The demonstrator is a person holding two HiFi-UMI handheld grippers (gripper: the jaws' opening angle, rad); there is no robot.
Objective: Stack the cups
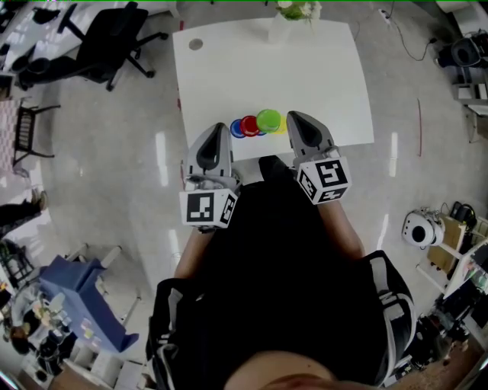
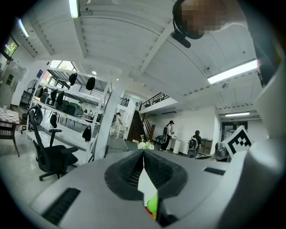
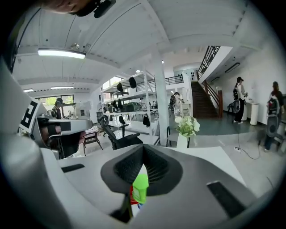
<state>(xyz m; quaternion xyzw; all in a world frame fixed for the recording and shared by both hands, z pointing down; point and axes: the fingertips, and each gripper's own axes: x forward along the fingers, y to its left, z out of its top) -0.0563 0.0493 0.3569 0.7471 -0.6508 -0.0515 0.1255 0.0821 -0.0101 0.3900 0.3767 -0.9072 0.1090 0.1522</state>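
The left gripper [image 1: 219,128] was closed, its jaws meeting at the tips with nothing caught between them. The right gripper [image 1: 293,117] was closed as well and equally empty. Both were held above the near edge of the white table [image 1: 320,68], side by side and a little apart, each pointing away from the person.

The cups sat in a short row in the gap between the two sets of jaw tips. The blue cup [image 1: 237,129] was closest to the left gripper, and the red cup [image 1: 249,126] came next. The green cup [image 1: 268,119] followed it, and the yellow cup [image 1: 282,125] lay just beside the right gripper. They crowded together and overlapped from above (whether any of them was already nested in another could not be told).

In the right gripper view the green cup showed just ahead of the shut jaws and slightly to their left, with red below it. Straight beyond both grippers, at the table's far edge, stood a vase of flowers [image 1: 294,11]. An office chair [image 1: 114,38] was on the floor well off to the left gripper's side.
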